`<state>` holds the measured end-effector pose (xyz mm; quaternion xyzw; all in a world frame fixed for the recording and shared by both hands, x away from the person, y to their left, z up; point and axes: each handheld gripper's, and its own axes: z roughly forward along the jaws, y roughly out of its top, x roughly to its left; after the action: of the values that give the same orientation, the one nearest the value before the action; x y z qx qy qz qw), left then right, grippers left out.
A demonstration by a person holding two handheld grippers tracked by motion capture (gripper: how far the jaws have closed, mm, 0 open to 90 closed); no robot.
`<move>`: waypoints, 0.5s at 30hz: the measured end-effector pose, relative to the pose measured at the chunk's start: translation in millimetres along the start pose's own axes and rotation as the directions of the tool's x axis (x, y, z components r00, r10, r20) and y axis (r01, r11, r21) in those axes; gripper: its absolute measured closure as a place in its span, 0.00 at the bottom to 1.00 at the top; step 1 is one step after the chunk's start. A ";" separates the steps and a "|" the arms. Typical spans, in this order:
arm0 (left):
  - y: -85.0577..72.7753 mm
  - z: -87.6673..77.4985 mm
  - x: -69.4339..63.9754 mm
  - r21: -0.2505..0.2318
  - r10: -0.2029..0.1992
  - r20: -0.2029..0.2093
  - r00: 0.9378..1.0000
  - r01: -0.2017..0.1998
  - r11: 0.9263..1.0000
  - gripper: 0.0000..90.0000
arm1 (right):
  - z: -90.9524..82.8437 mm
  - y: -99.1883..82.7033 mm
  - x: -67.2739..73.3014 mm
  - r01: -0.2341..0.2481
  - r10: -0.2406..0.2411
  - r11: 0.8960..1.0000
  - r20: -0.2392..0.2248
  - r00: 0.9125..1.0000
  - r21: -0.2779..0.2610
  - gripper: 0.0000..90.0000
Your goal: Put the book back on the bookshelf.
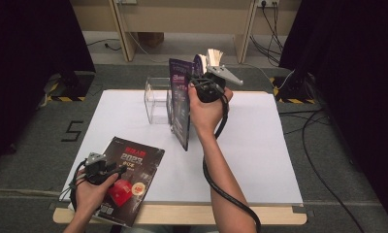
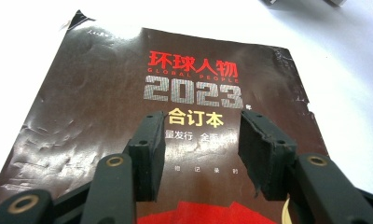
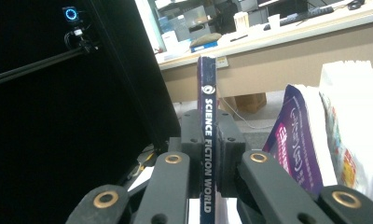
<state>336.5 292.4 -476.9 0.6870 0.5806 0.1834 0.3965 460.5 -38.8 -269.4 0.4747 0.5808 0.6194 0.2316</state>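
Magazine (image 3: 207,135) spine clamped betw. right claw (image 3: 208,154) pads.

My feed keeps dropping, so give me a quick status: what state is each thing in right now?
Purple magazine: upright, lifted off the table, pinched at its spine.
Dark magazine: flat on the table, closed, cover up.
Clear box: upright on the table behind the purple magazine.
Right gripper: shut on the purple magazine.
Left gripper: open over the dark magazine, nothing between its jaws.

My dark magazine (image 2: 128,116) has a glossy, creased paper cover. The purple magazine (image 1: 180,104) looks glossy too. The box (image 1: 155,99) is clear plastic. My table (image 1: 260,145) wears matt white paper over a wood edge.
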 end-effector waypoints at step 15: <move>0.1 -0.1 -0.3 0.000 0.002 0.005 1.000 -0.002 1.000 0.56 | 24.3 18.2 -1.4 0.008 -0.008 1.000 0.023 1.000 -0.022 0.94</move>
<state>336.4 292.1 -476.7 0.6881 0.5790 0.1820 0.3976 486.7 -31.8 -255.8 0.4768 0.5730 0.6196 0.2458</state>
